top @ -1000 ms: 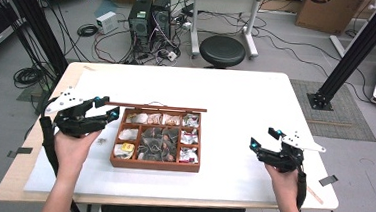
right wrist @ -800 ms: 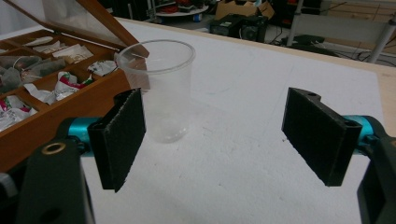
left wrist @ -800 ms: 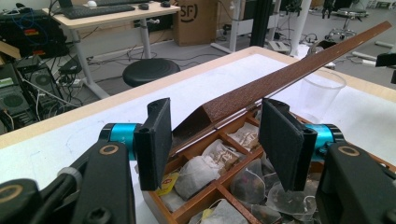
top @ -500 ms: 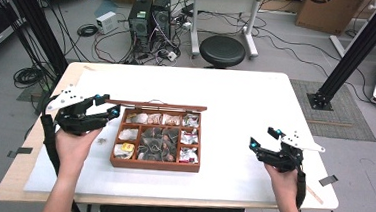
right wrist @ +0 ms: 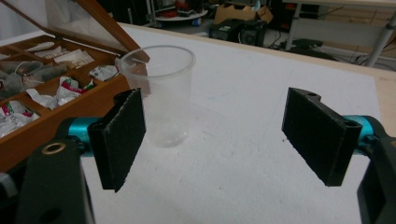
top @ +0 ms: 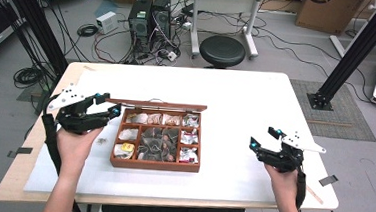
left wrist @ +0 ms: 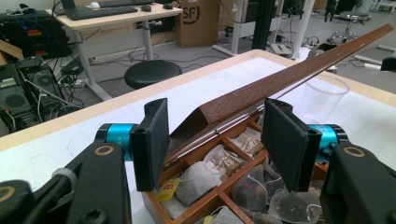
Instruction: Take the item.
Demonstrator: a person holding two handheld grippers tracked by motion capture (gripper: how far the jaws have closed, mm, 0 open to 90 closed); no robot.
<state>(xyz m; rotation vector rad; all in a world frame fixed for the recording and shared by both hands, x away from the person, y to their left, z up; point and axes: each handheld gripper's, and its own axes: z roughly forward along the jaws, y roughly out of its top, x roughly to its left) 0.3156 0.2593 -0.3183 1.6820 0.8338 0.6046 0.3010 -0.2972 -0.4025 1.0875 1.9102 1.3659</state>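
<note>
Lid (left wrist: 280, 81) of the tea box (top: 155, 165) stands raised at the box's far edge, between the left tongs (left wrist: 217, 140), whose jaws have just been opening off it. Draw these straight back without nudging it. Right tongs (right wrist: 229, 140) gape wide, empty, near the cup (right wrist: 161, 93).

At the centre of the high view sits a reddish-brown wooden box (top: 155, 165), its raised lid (left wrist: 280, 81) a speckled darker brown in the left gripper view. Inside lie tea bags (top: 159, 139) — white, grey and tan, one with a yellow tag, some with red-and-green print. The table (top: 256, 106) is white with a pale wood edge. The left gripper (top: 111, 106) and the right gripper (top: 262, 138) are black with bright turquoise collars and pale grey plates. Upper middle of the right gripper view, a plastic cup (right wrist: 161, 93) stands clear and colourless.
</note>
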